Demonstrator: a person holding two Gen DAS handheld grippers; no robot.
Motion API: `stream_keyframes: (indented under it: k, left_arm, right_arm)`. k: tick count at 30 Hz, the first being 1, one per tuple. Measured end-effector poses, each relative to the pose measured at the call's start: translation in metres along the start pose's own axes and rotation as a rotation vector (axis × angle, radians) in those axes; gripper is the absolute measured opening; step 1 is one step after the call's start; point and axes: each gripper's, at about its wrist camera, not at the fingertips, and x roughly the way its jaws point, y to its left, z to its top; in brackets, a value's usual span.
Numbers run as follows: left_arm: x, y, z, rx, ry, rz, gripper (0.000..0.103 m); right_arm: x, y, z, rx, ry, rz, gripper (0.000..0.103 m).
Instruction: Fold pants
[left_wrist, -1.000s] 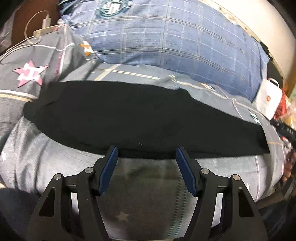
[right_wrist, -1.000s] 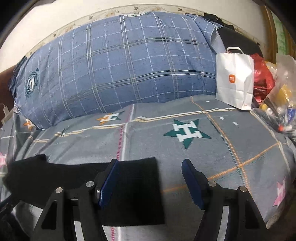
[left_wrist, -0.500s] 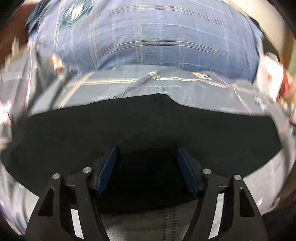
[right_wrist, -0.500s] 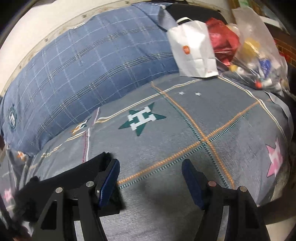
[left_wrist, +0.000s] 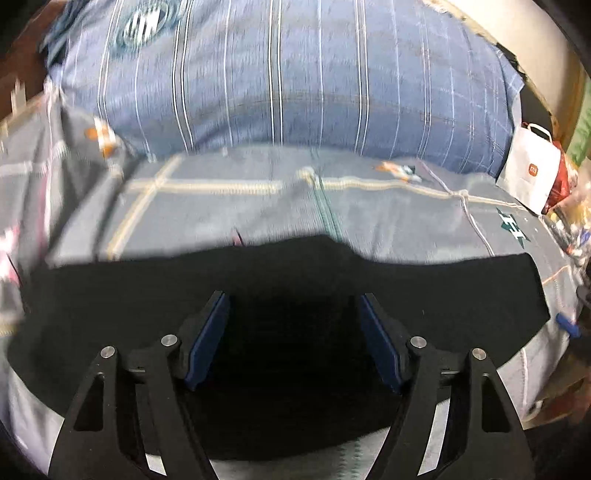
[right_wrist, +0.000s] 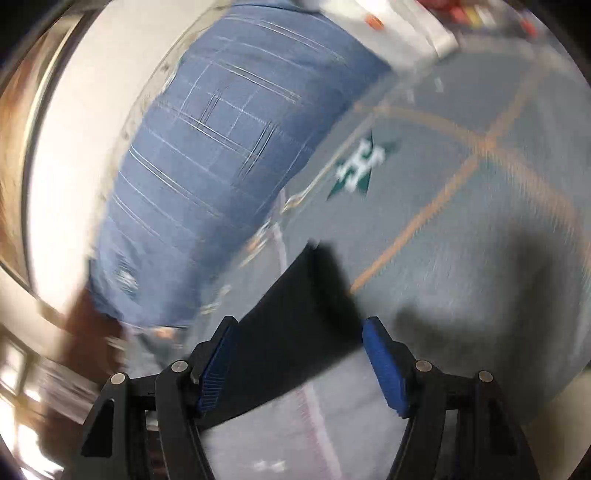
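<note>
Left wrist view: black pants (left_wrist: 147, 306) lay flat in a long band across a bed (left_wrist: 388, 221) covered with a grey bedspread marked with orange lines and star patches. At the far left the picture was smeared, and the waist or hem end of the pants could not be told apart there. In the middle, the left gripper (left_wrist: 293, 317) was low over the pants with its two blue-padded fingers spread wide, dark cloth showing between them and nothing pinched. Behind the pants, a large blue plaid pillow (left_wrist: 295, 74) ran along the head of the bed. At the far right, a white paper bag (left_wrist: 530, 173) stood at the pillow's end, and the square end of the pants lay near the bed's edge.

Right wrist view: the picture was tilted and blurred. The right gripper (right_wrist: 299, 343) had its blue pads wide apart, with one end of the pants (right_wrist: 295, 317) lying on the bedspread between them, held by neither. A green star patch (right_wrist: 360, 166) lay on the bedspread well beyond the pants' end.
</note>
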Motion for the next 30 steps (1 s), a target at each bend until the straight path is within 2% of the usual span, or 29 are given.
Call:
stream_keyframes:
  k: [4,7,10,15,20,23,25,27,30]
  left_arm:
    - [0.004,-0.009,-0.004,0.037,0.004,0.017,0.072]
    - [0.010,-0.002,-0.005,-0.002,0.030,0.018,0.072]
    - [0.009,0.002,-0.004,-0.042,0.030,0.002,0.072]
    - [0.009,-0.002,-0.006,-0.025,0.023,0.022,0.072]
    - [0.009,-0.001,-0.006,-0.030,0.020,0.019,0.072]
    - [0.009,-0.001,-0.007,-0.028,0.019,0.022,0.072]
    - [0.009,-0.001,-0.007,-0.028,0.019,0.021,0.072]
    - [0.009,-0.001,-0.007,-0.028,0.019,0.022,0.072]
    - [0.009,-0.001,-0.007,-0.029,0.018,0.022,0.072]
  right_arm:
    - [0.009,-0.013,-0.011,0.077,0.039,0.004,0.067]
    - [0.022,-0.027,-0.013,0.156,0.076,-0.008,0.068]
    - [0.029,-0.030,-0.009,0.195,0.060,0.039,0.068]
    - [0.041,-0.034,-0.002,0.264,0.018,0.079,0.068]
    - [0.045,-0.028,-0.001,0.258,0.017,0.118,0.067]
    - [0.049,-0.028,-0.003,0.251,0.053,0.133,0.052]
    - [0.046,-0.033,-0.005,0.263,0.036,0.107,0.039]
    - [0.043,-0.040,-0.006,0.302,0.020,0.104,0.036]
    - [0.047,-0.031,-0.007,0.242,0.041,0.083,0.030]
